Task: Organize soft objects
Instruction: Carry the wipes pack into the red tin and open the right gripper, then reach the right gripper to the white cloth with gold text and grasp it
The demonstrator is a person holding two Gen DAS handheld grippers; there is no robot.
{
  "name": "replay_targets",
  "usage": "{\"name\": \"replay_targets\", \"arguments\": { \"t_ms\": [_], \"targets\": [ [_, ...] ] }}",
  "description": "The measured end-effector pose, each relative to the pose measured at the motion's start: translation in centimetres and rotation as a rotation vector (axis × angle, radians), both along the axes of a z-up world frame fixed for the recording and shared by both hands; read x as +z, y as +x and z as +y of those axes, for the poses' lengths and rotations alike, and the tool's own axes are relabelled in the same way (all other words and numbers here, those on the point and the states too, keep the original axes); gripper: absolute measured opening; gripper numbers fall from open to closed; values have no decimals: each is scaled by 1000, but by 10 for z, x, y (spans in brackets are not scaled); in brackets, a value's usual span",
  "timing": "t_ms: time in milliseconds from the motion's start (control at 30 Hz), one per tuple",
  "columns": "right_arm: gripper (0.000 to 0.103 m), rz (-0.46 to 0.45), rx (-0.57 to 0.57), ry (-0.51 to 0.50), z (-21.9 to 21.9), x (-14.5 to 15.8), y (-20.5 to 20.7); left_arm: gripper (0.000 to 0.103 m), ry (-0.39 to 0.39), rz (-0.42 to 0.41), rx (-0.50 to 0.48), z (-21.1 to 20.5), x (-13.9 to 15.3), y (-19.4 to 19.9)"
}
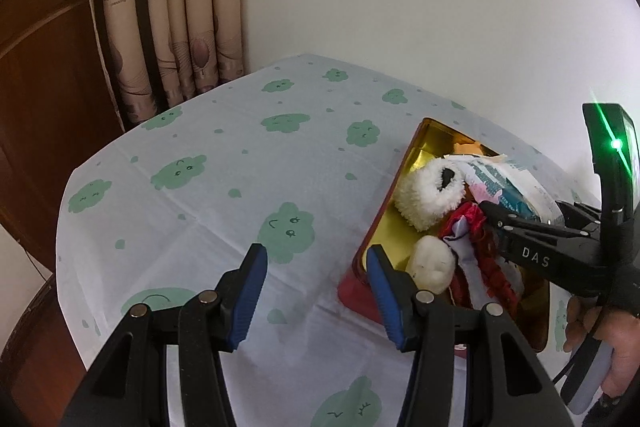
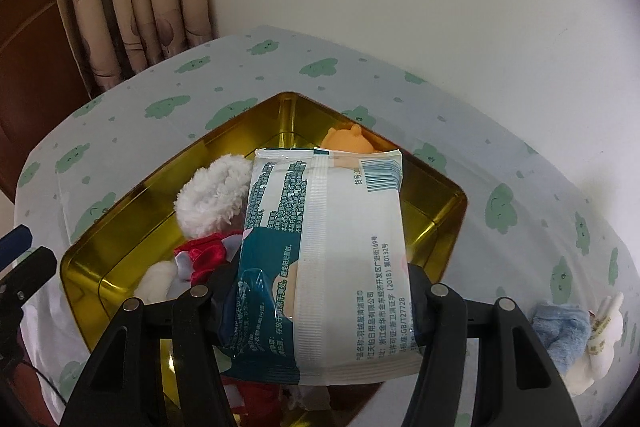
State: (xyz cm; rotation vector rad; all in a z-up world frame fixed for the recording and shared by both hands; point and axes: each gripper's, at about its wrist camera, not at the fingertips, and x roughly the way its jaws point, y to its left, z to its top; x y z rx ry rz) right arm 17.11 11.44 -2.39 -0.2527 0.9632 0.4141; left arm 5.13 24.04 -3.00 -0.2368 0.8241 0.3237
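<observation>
Here we see the right gripper [image 2: 320,291] pinching a wipes pack [image 2: 324,251] over the tin [image 2: 436,211]; the left gripper [image 1: 316,291] hangs spread. Dropped now, we judge the pack may slide off the crowded toys [image 2: 216,199].

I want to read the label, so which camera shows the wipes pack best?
The right wrist view: the wipes pack fills the centre, held between the right tongs over the gold tin, its printed text and barcode facing the lens. The left wrist view shows only a small, angled part of the pack behind the plush toys.
</observation>
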Motion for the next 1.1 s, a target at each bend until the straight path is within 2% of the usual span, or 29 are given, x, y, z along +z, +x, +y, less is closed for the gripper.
{"name": "replay_targets", "arguments": {
  "t_ms": [233, 400, 700, 900, 1100],
  "targets": [
    [65, -7, 0, 14, 0, 2, 0, 53, 4, -4, -8, -1, 1, 1],
    [75, -19, 2, 27, -2, 9, -3, 53, -1, -4, -3, 0, 2, 1],
    [79, -65, -10, 64, -23, 43, -28, 53, 7, -9, 6, 1, 4, -2],
    [80, -102, -51, 42, -66, 56, -48, 53, 26, -5, -5, -2, 5, -2],
    [80, -108, -200, 5, -143, 57, -48, 53, 28, -4, -1, -1, 5, -1]
  ]
}}
